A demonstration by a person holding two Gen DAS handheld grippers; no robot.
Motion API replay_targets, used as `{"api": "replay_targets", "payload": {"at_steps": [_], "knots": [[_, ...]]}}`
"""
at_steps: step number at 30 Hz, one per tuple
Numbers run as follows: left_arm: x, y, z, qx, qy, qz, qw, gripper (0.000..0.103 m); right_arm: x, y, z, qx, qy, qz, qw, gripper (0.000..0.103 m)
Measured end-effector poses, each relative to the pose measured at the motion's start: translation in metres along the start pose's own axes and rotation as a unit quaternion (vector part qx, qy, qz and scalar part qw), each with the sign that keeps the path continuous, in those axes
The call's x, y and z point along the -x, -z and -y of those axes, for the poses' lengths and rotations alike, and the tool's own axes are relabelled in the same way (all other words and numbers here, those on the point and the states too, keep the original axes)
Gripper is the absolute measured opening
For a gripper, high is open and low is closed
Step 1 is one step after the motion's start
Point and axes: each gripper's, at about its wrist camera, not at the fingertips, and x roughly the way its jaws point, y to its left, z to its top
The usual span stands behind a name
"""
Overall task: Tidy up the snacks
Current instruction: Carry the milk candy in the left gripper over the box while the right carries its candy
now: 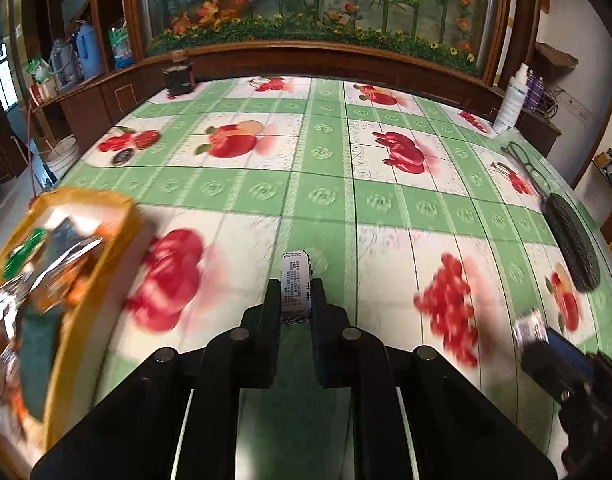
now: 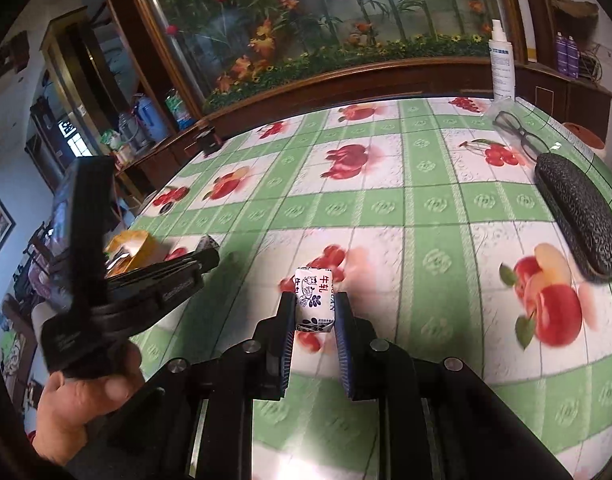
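My left gripper [image 1: 295, 286] is shut on a small wrapped candy [image 1: 294, 280] with printed text, held above the fruit-patterned tablecloth [image 1: 326, 184]. A yellow box [image 1: 85, 264] full of snack packets lies at the left of the left wrist view, blurred. My right gripper [image 2: 314, 300] is shut on a white candy [image 2: 314, 300] with blue and red print. In the right wrist view the left gripper [image 2: 209, 256] shows at the left, held by a hand [image 2: 85, 396], with the yellow box [image 2: 133, 250] behind it. The right gripper [image 1: 538, 332] shows at the lower right of the left wrist view.
A black glasses case [image 2: 578, 216] and a pair of glasses [image 2: 520, 132] lie at the table's right side. A white spray bottle [image 2: 502, 60] stands at the far right corner. A dark jar [image 1: 178, 76] stands at the far left. A wooden-framed planter backs the table.
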Motion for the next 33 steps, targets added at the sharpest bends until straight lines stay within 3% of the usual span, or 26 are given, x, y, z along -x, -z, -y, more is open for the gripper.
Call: {"api": "replay_targets", "payload": {"at_steps": [8, 13, 19, 33], "knots": [[0.078, 0.045, -0.044, 0.018, -0.017, 0.047, 0.9986, 0.011, 0.035, 0.030, -0.056, 0.045, -0.048, 0.013, 0.998, 0.019], [0.104, 0.065, -0.075, 0.034, -0.040, 0.057, 0.9970, 0.011, 0.039, 0.040, -0.102, 0.081, -0.081, 0.010, 0.993, 0.019], [0.121, 0.086, -0.105, 0.051, -0.061, 0.060, 0.9950, 0.011, 0.037, 0.051, -0.150, 0.117, -0.114, 0.005, 0.987, 0.019], [0.137, 0.119, -0.184, 0.098, -0.128, 0.060, 0.9850, 0.011, 0.019, 0.047, -0.208, 0.147, -0.169, -0.009, 0.974, 0.020]]}}
